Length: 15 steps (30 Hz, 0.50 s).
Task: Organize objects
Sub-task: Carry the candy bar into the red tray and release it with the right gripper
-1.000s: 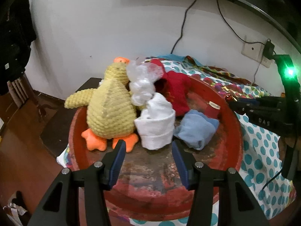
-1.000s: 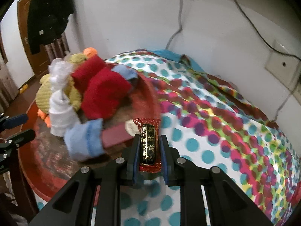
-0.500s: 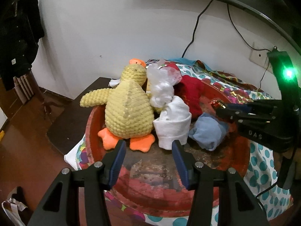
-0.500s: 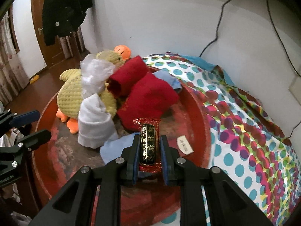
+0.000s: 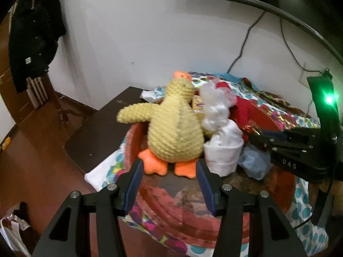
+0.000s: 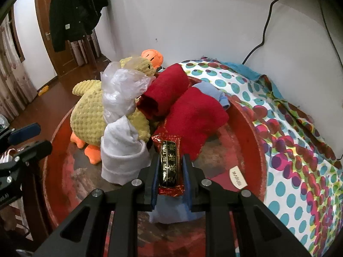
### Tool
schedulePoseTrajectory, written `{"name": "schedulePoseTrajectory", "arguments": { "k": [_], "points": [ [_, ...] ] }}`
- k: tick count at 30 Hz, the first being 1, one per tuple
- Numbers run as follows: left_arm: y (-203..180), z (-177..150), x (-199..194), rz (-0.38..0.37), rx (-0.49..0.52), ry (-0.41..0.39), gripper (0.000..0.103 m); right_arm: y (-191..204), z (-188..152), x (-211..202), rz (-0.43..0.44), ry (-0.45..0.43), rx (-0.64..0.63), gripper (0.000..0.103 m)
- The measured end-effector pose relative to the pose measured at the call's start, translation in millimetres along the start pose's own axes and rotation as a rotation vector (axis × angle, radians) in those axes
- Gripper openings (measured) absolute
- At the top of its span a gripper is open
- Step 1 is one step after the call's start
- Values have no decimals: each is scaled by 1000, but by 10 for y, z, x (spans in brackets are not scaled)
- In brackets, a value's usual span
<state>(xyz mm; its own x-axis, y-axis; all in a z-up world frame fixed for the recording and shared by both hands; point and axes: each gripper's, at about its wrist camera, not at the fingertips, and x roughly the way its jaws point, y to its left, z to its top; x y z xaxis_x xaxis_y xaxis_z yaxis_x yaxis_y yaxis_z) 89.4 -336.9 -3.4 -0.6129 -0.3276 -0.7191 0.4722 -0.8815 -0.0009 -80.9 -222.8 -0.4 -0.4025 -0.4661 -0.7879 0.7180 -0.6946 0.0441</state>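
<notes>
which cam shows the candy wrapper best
The right wrist view. The candy wrapper sits centred and close, clamped between the right tongs, its black label with gold lettering readable. In the left wrist view only a crumpled red and gold tip pokes out past the right tongs, seen side-on, with no label visible.

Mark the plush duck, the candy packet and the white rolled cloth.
plush duck (image 5: 174, 132), left wrist view, on its back.
candy packet (image 6: 170, 167), right wrist view, on its black label.
white rolled cloth (image 6: 123, 156), right wrist view, on its folded cuff.
</notes>
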Motion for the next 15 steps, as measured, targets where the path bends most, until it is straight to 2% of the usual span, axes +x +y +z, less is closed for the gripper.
{"name": "schedulePoseTrajectory", "arguments": {
  "k": [1,2,3,5,6,8,9,11,12,13,15],
  "points": [
    [20,7,-17,16,-2,-10,52,-70,-56,-24,5,2,6,19],
    [41,21,-44,43,-3,-24,52,-351,-259,-173,8,6,15,19],
    [48,33,-58,57,-2,-29,52,-181,-52,-28,8,9,17,19],
    [69,57,-90,82,-6,-41,52,-166,-129,-16,2,7,17,19],
    [73,65,-97,89,-8,-42,52,51,-40,110,1,11,20,19],
    [84,90,-109,93,-8,-47,52,-29,-89,101,4,12,22,19],
    [88,97,-115,96,-9,-50,52,138,56,224,2,12,20,19],
    [91,117,-111,103,-13,-50,52,-189,-143,106,3,16,21,19],
    [90,122,-106,103,-16,-46,52,133,82,326,1,19,21,19],
    [92,126,-101,95,-18,-42,52,57,30,301,0,22,19,19],
    [93,140,-78,79,-26,-26,52,252,171,423,-7,23,15,19]
  ]
}}
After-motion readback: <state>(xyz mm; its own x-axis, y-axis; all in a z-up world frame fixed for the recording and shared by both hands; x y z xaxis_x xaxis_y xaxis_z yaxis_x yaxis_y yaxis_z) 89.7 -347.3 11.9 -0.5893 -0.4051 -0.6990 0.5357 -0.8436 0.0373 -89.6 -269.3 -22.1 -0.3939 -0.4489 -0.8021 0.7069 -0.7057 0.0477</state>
